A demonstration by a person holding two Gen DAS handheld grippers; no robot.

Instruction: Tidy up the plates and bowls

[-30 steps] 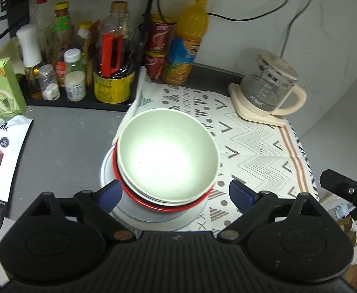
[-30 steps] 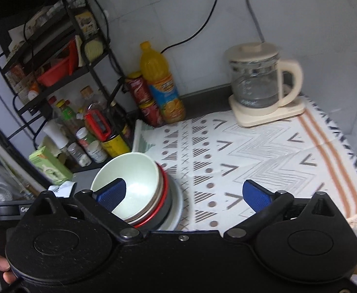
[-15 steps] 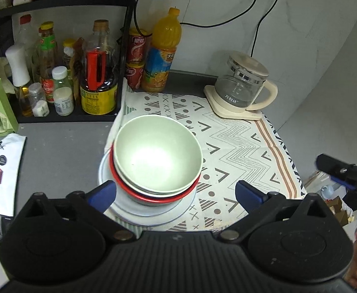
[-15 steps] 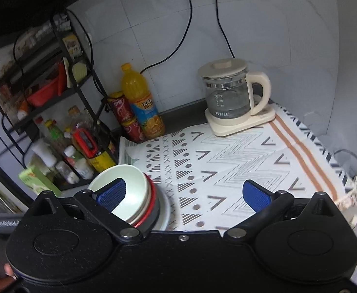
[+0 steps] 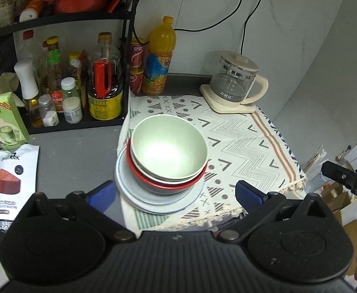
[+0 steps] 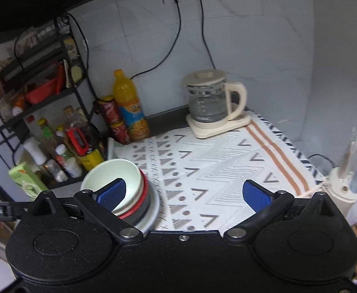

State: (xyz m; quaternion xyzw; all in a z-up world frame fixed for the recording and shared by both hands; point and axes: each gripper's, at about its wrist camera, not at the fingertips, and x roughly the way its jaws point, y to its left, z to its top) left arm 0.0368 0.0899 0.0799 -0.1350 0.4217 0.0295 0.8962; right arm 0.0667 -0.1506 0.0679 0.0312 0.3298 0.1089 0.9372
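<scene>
grey counter (image 5: 63, 156), patterned cloth (image 5: 239, 141), kettle (image 5: 234, 80), snack bag (image 5: 10, 183)

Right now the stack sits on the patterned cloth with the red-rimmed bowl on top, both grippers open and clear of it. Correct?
Not quite. A pale green bowl is on top; the red-rimmed bowl lies beneath it, on the plate, as the left wrist view shows. The rest holds: the stack sits on the patterned cloth, and the left gripper and right gripper are open and clear of it.

Snack pouch (image 5: 6, 185) partly behind gripper body.
</scene>
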